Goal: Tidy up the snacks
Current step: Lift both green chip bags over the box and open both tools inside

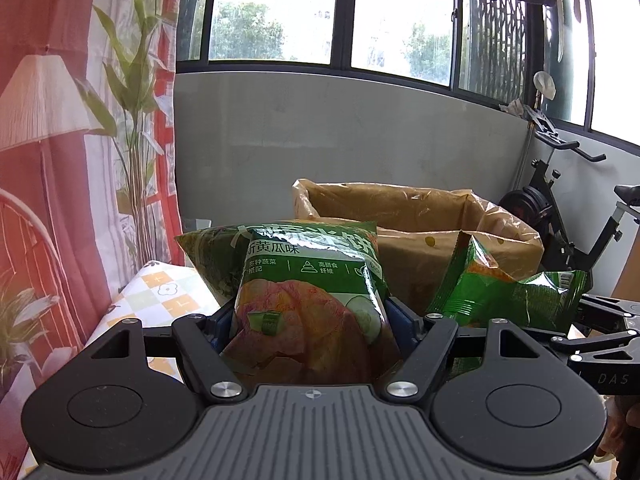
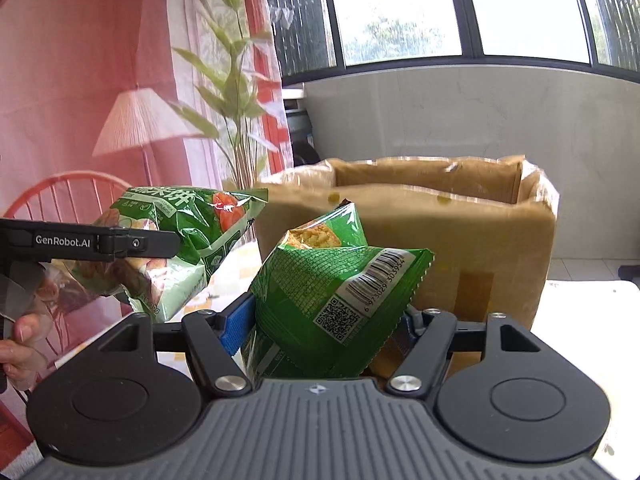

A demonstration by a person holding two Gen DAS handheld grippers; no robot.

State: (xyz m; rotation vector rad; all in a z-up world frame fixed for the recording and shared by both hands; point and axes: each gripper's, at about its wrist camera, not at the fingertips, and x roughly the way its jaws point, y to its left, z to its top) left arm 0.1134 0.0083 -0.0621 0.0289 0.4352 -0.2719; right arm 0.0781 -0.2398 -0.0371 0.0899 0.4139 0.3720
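- Closest in, the left tongs (image 1: 310, 320) are clenched on a green cucumber-flavour snack bag (image 1: 308, 300), blue pads pinching its lower half from both sides, the printed top standing up beyond the fingertips.
- The same bag (image 2: 168, 248) shows in the right wrist view too, off to the left of the right tongs, held clear of the tabletop with the black arm of the left tongs (image 2: 176, 244) crossing in front of it.
- A person's hand (image 2: 22, 344) shows at the far left edge of that view, fingers curled around the handle.
- The right tongs (image 2: 320, 328) are grasping a second green snack bag (image 2: 332, 300), tilted, barcode and QR code facing the camera, its torn-looking upper corner pointing up and away.
- From the left wrist view that second bag (image 1: 500, 296) hangs just right of the left tongs, with the black frame of the right tongs (image 1: 604, 336) at the right edge.
- Below and to the left of the left tongs lies the tabletop (image 1: 160, 292), covered in a checked yellow-and-white cloth with flower prints.
- Straight ahead of both tongs, just past the bags, stands an open cardboard box (image 2: 440, 232) lined with clear plastic, its mouth facing up.
- Further left, a curtain (image 1: 60, 120) printed with a lamp and plants.
- Far right beyond the box, an exercise bike (image 1: 568, 208) stands against the grey wall, under the windows (image 1: 400, 20).
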